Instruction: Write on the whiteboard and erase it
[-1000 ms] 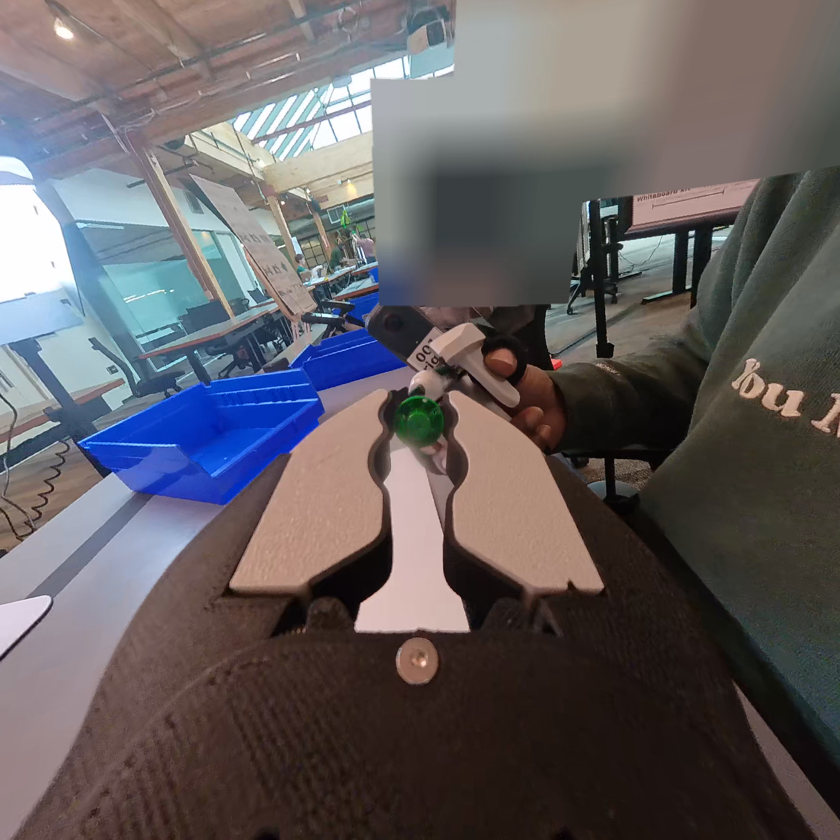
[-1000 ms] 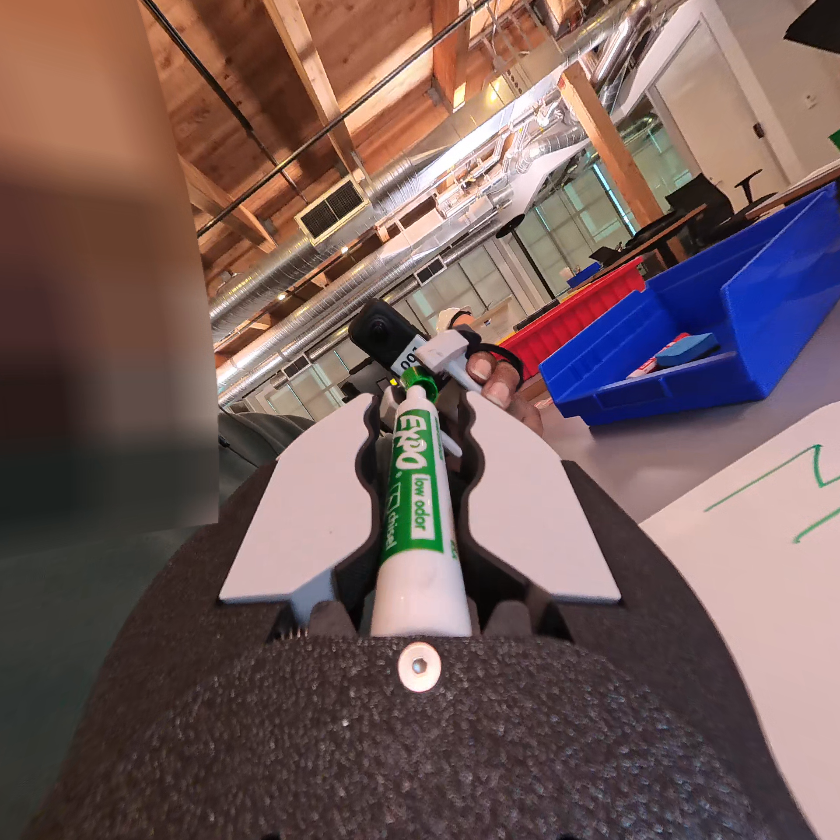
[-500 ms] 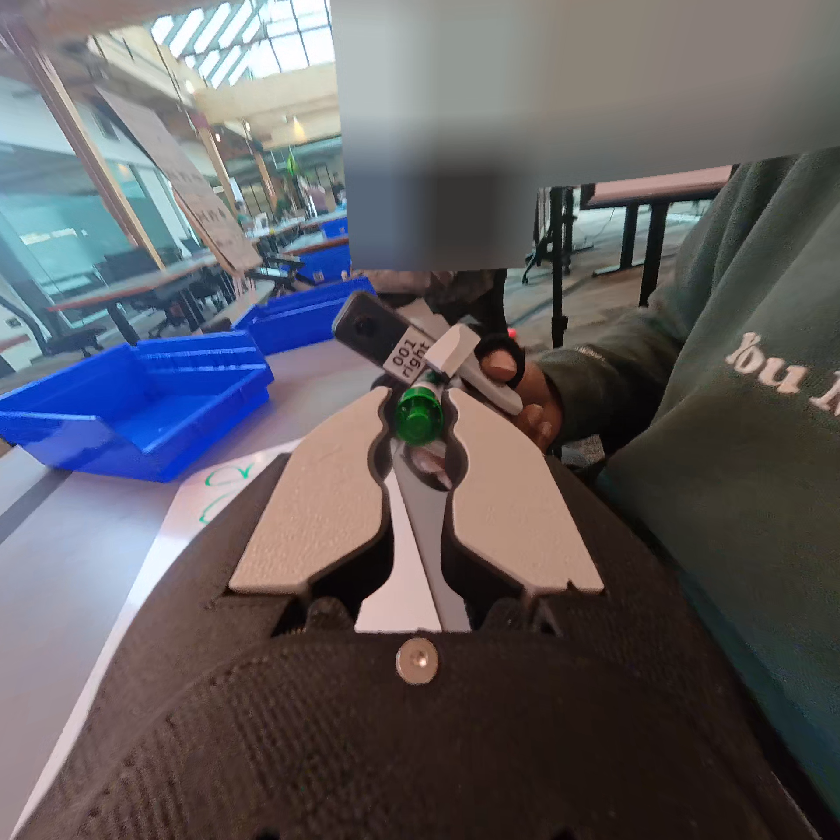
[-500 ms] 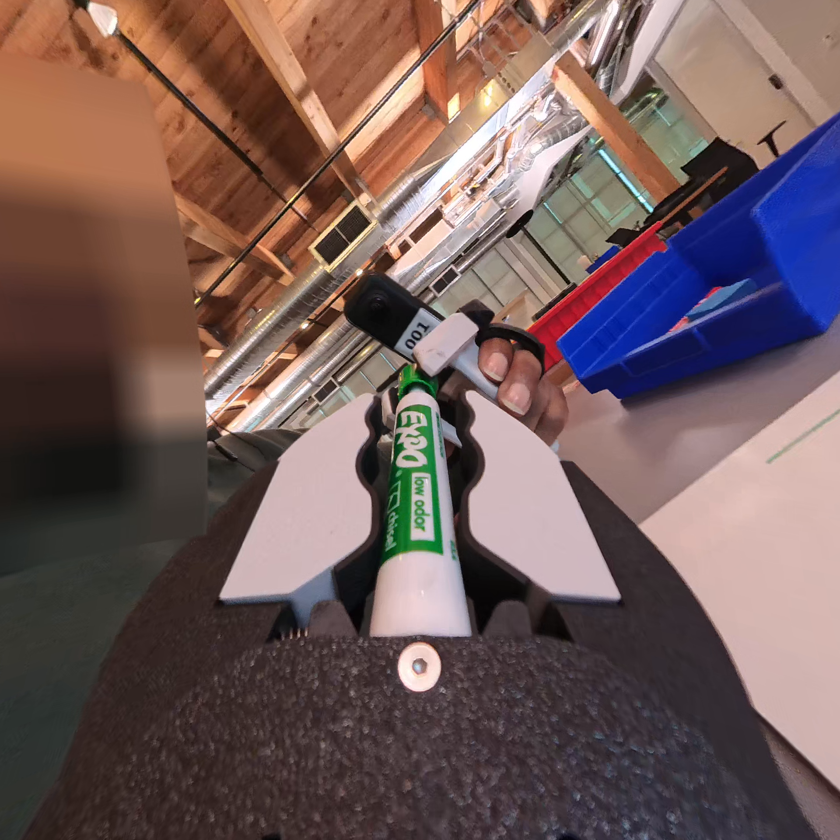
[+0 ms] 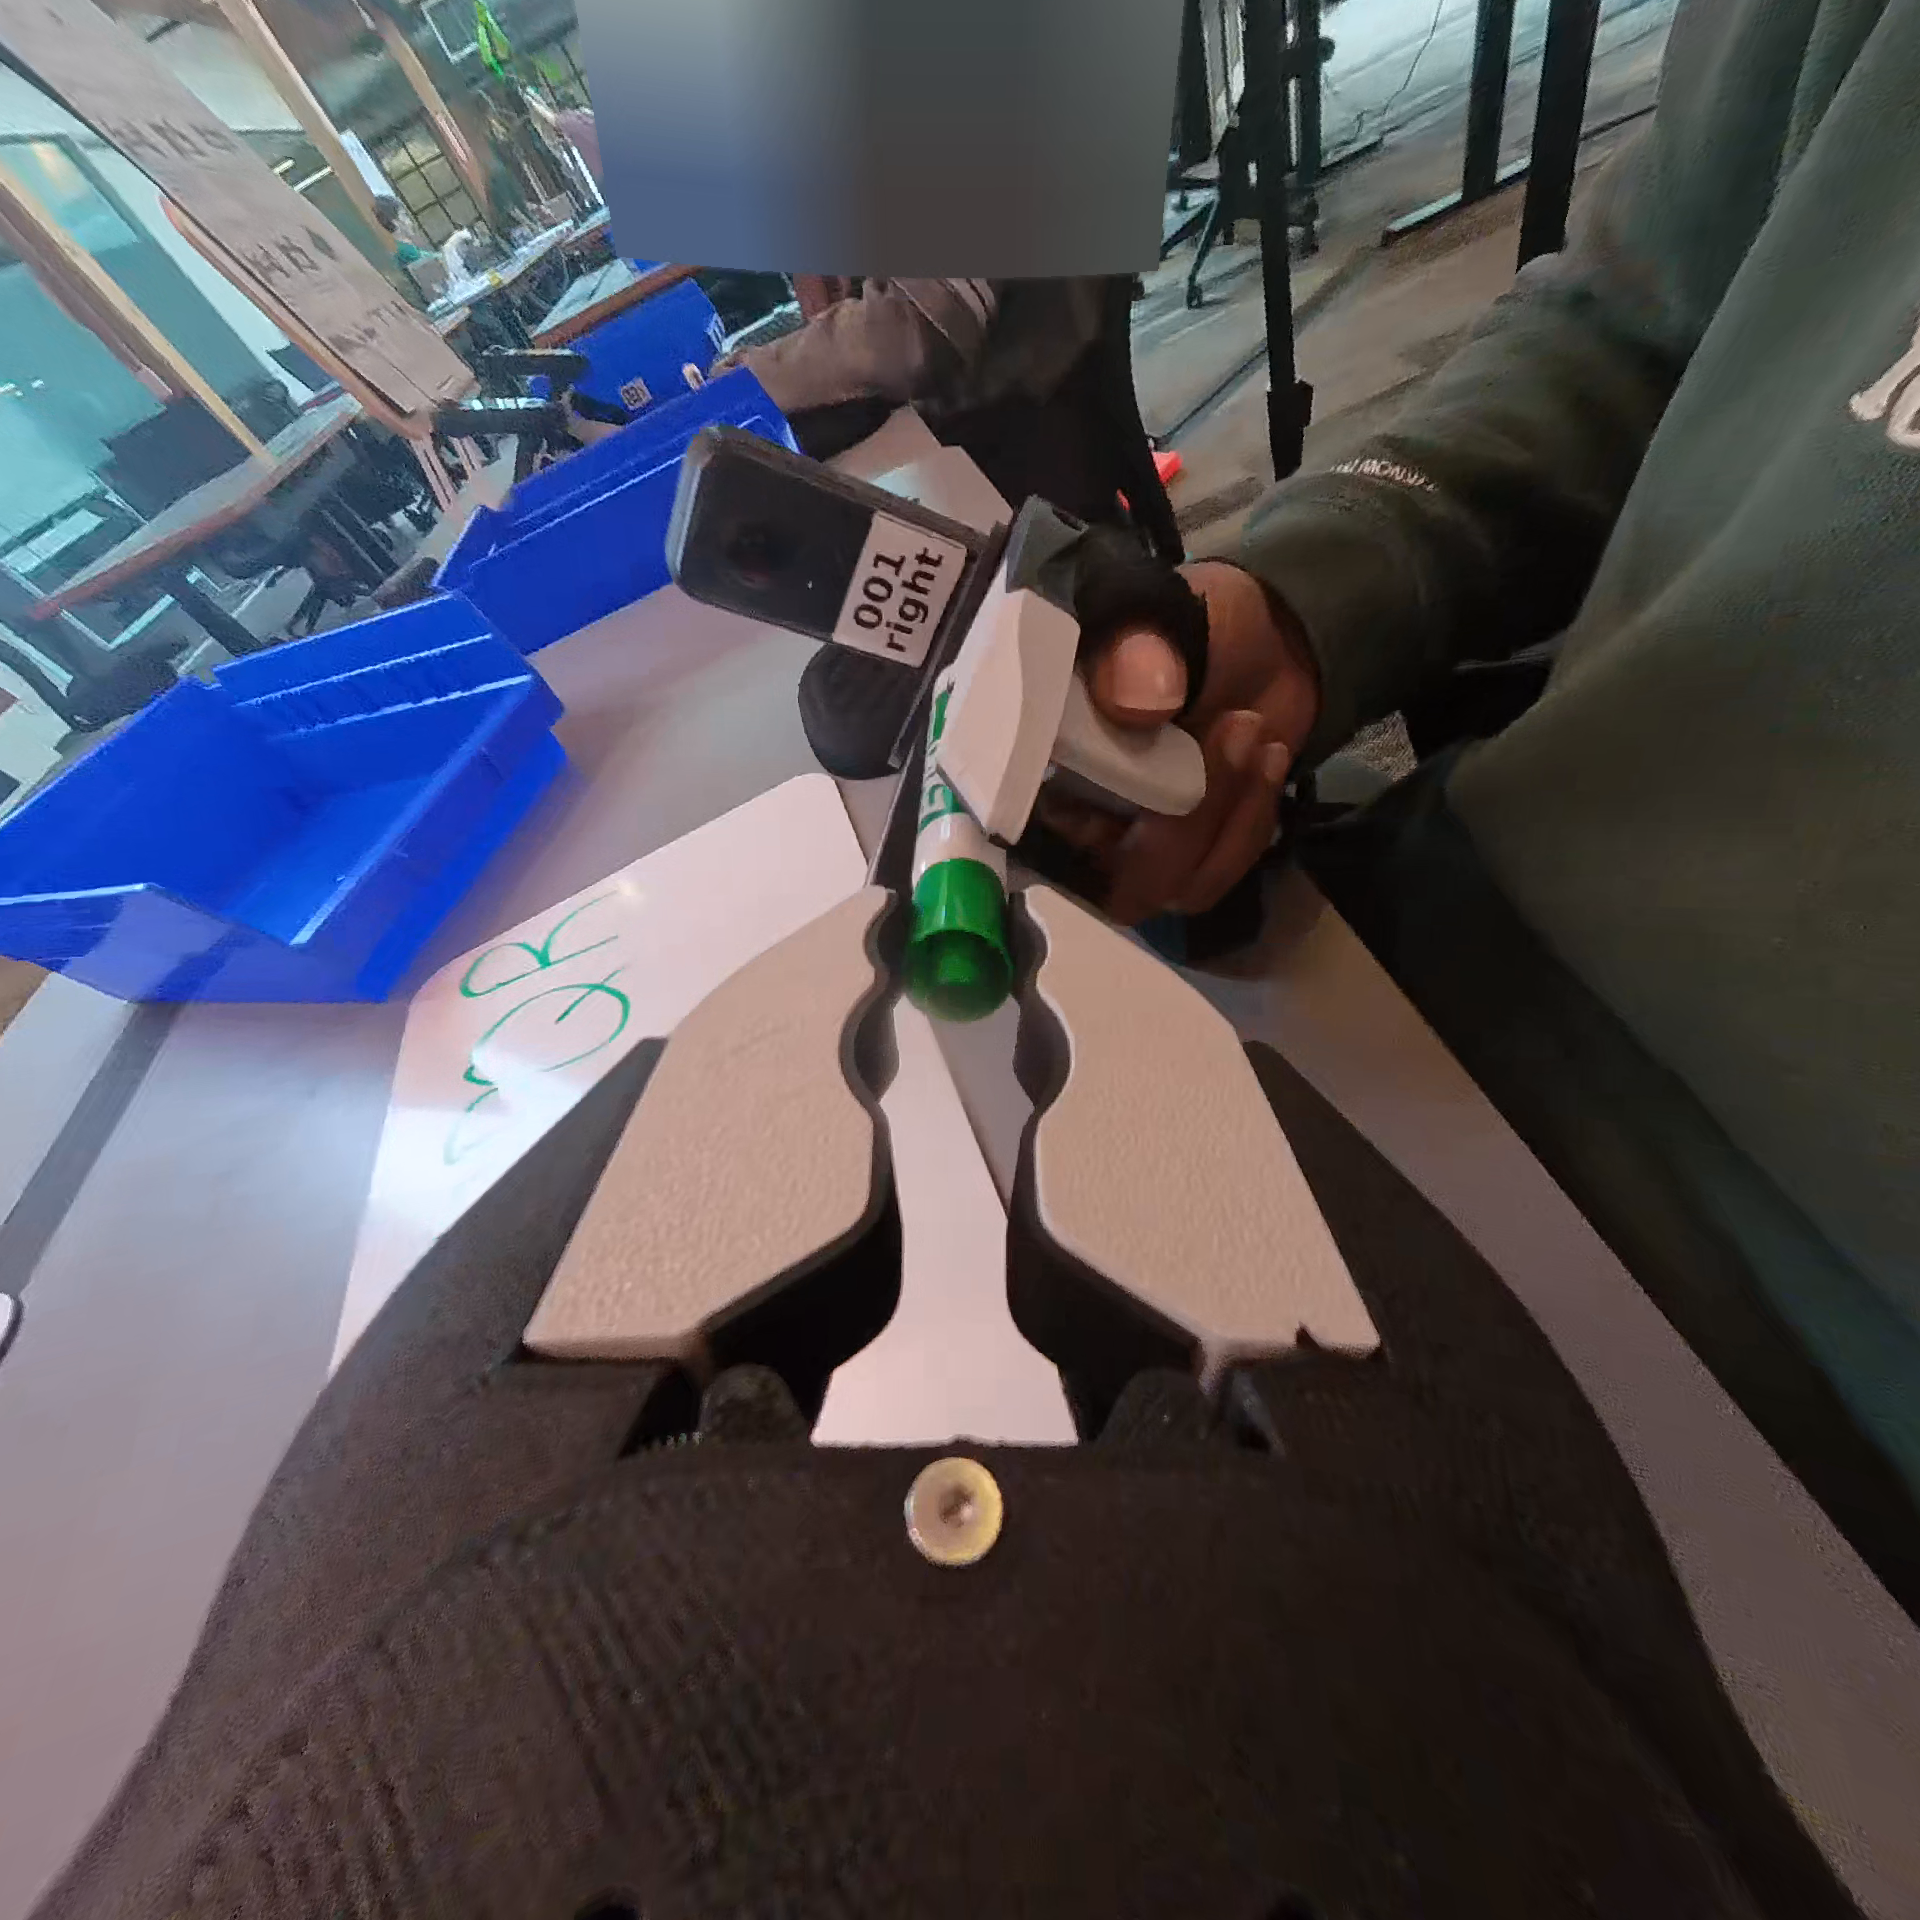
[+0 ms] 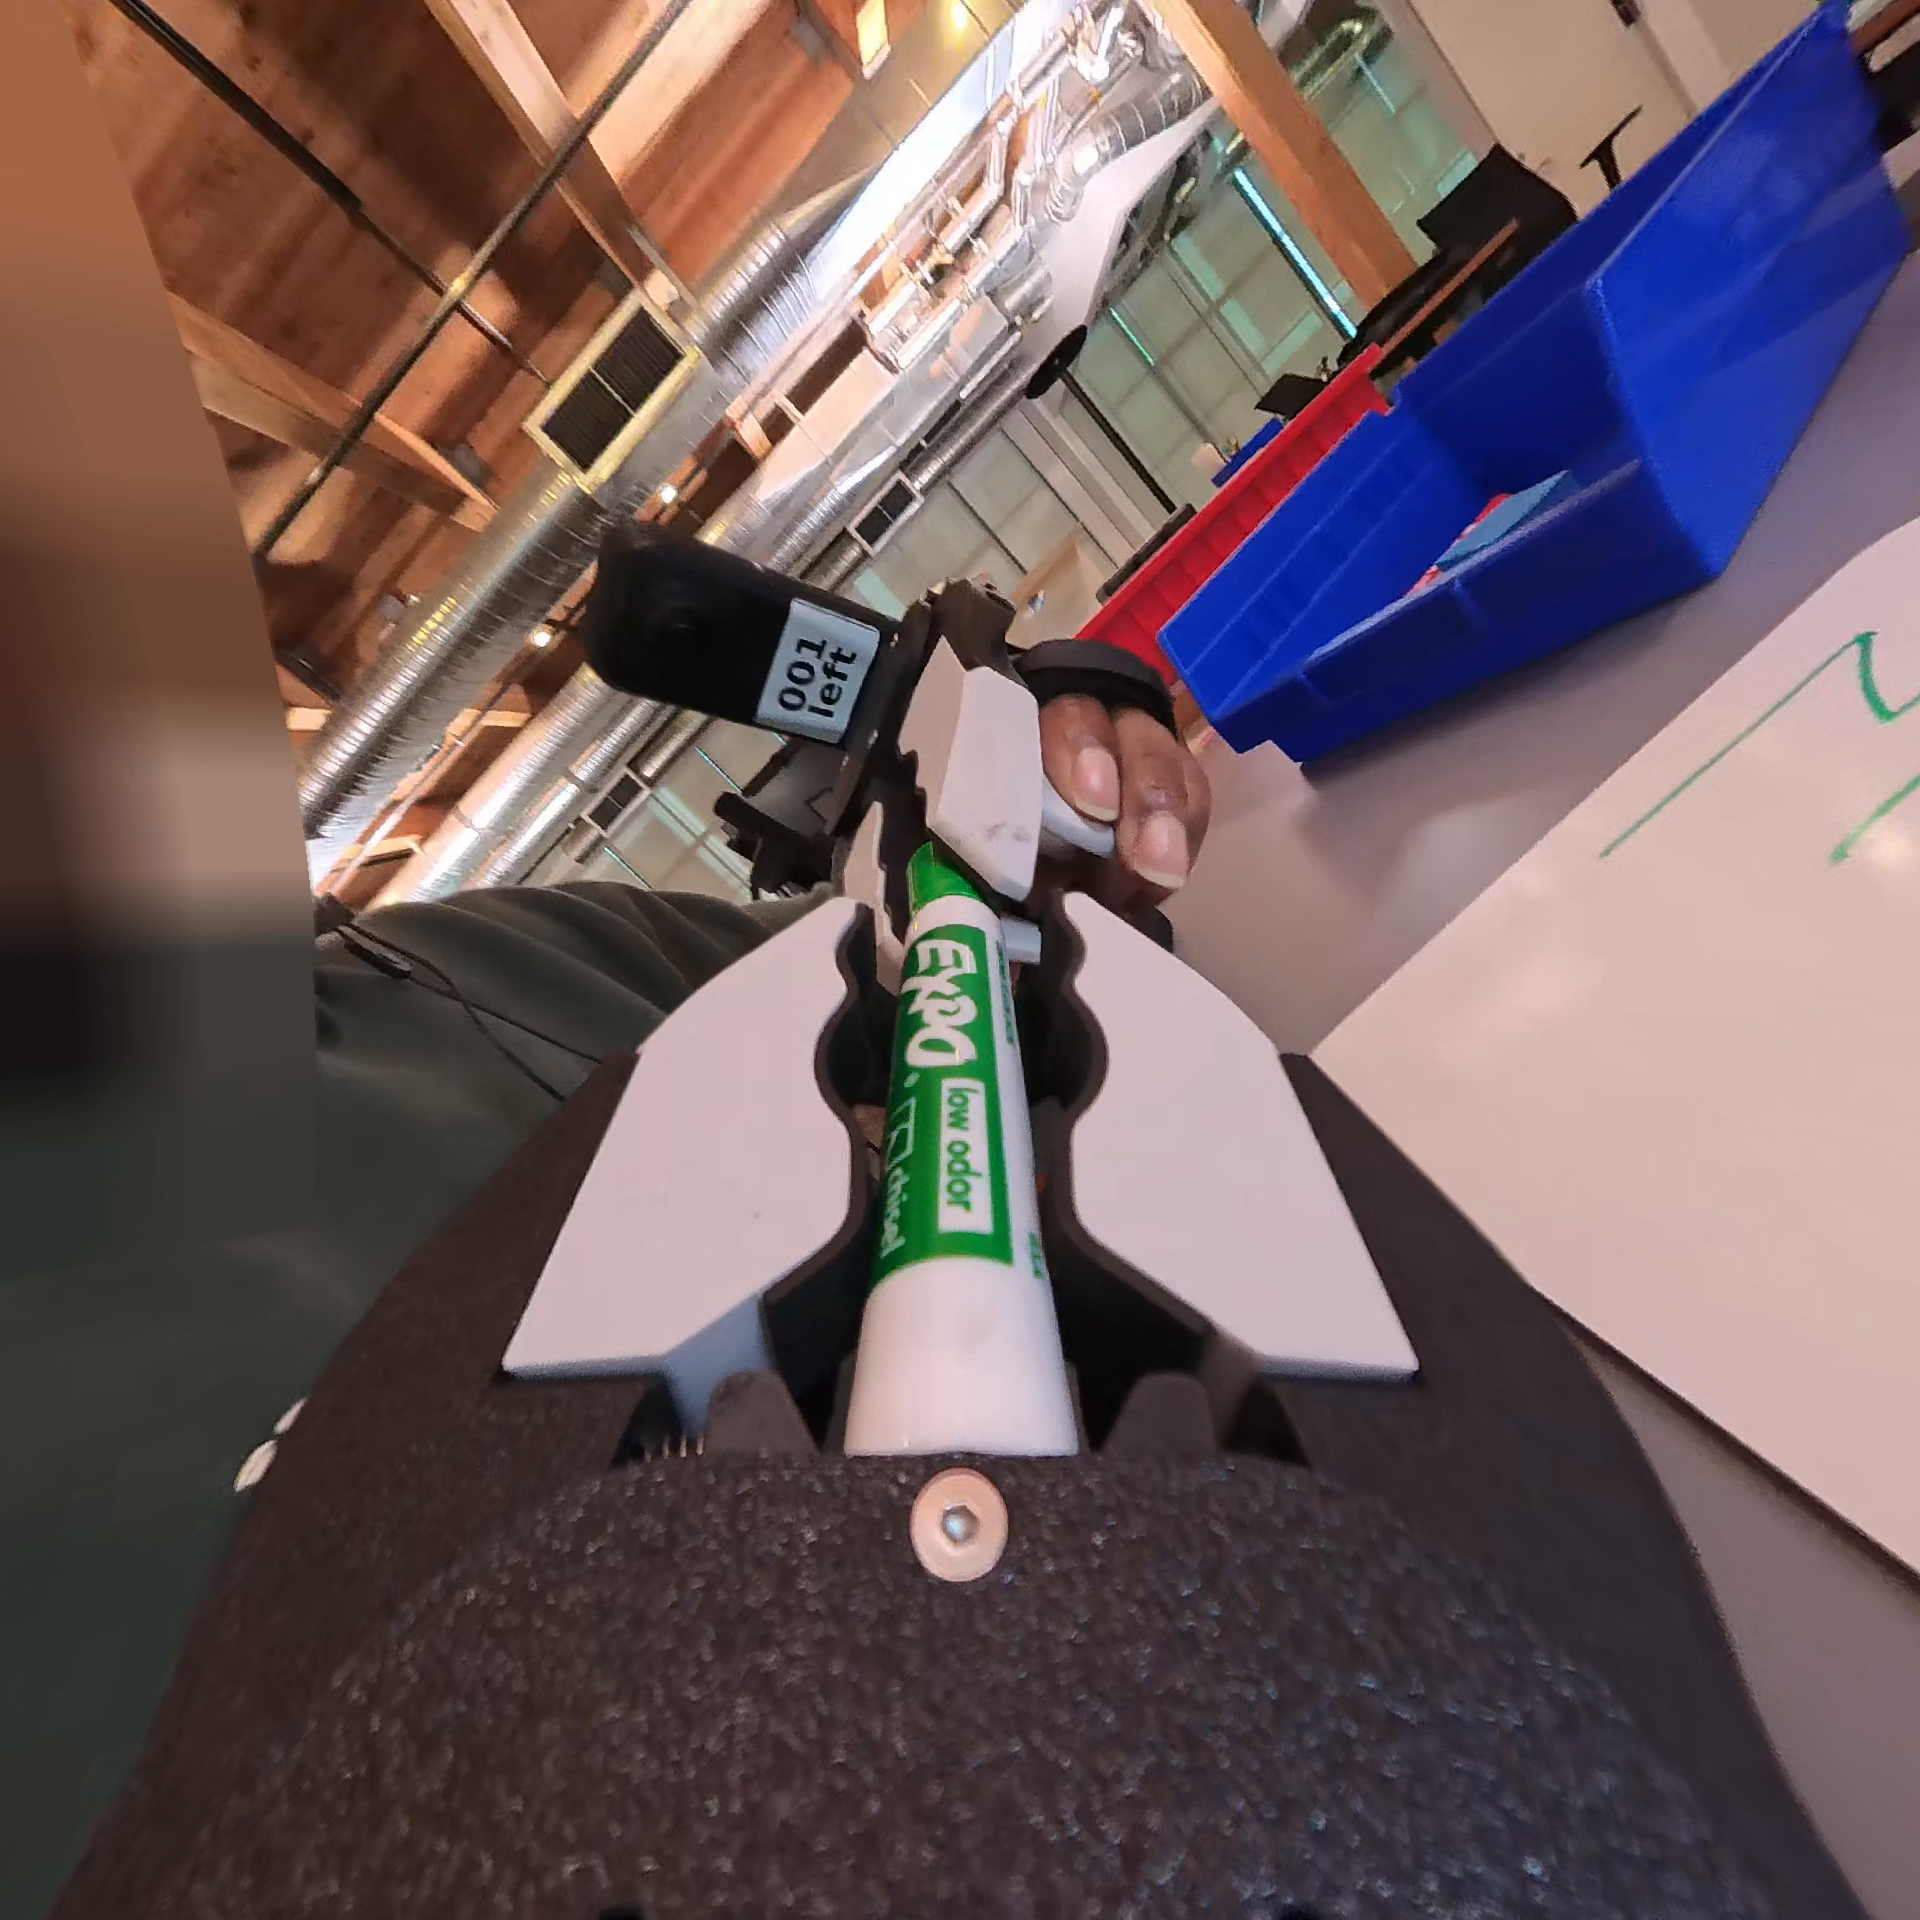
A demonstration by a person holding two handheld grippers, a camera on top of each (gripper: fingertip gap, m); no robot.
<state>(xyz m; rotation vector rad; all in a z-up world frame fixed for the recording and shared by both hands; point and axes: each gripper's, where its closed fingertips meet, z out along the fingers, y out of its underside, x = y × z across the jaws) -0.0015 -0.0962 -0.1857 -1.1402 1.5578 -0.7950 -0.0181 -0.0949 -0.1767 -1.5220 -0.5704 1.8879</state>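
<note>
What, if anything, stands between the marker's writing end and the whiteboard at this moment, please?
The green cap does: it sits over the writing end of the marker, clamped between the fingers of the left gripper. The right gripper holds the barrel. The whiteboard lies just beyond.

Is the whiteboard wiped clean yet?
No, the whiteboard carries green marker strokes beside the left gripper, which pinches the marker's cap.
</note>
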